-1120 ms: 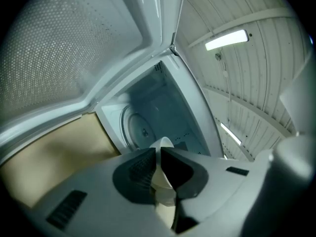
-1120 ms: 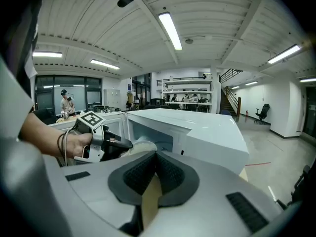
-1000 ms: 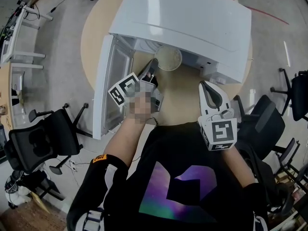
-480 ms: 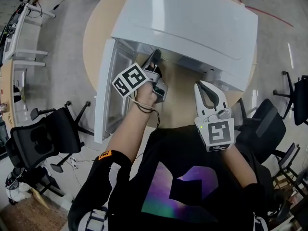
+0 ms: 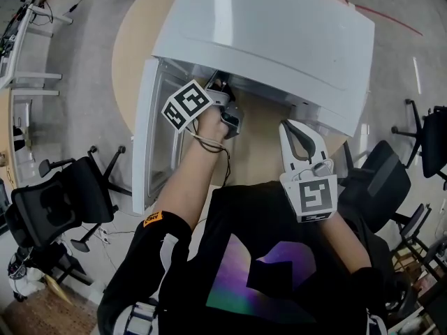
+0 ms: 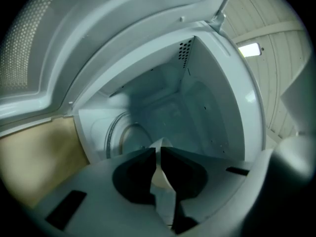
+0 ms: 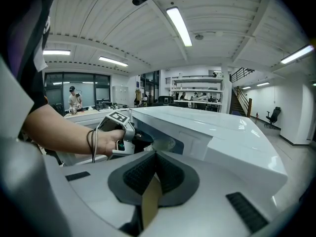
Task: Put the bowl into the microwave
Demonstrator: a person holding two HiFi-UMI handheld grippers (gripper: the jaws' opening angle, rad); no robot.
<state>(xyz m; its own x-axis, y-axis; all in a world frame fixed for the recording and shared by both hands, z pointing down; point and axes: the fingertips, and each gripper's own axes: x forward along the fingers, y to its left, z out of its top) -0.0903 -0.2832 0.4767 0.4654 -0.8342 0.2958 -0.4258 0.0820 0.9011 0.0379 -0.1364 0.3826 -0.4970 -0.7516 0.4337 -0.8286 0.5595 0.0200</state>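
One microwave with one door, open at the left, stands on one round worktop. One bowl. One turntable lies inside the oven.

There are two tongs: the left tongs far in at the oven mouth, and the right tongs nearer. Each carries one marker cube, so two in all: left cube, right cube.

Office chairs: one left chair and two at the right, the near right chair and the far right chair. Others at the edges are too cut off to count.

Microwave cavity open ahead (door aside)
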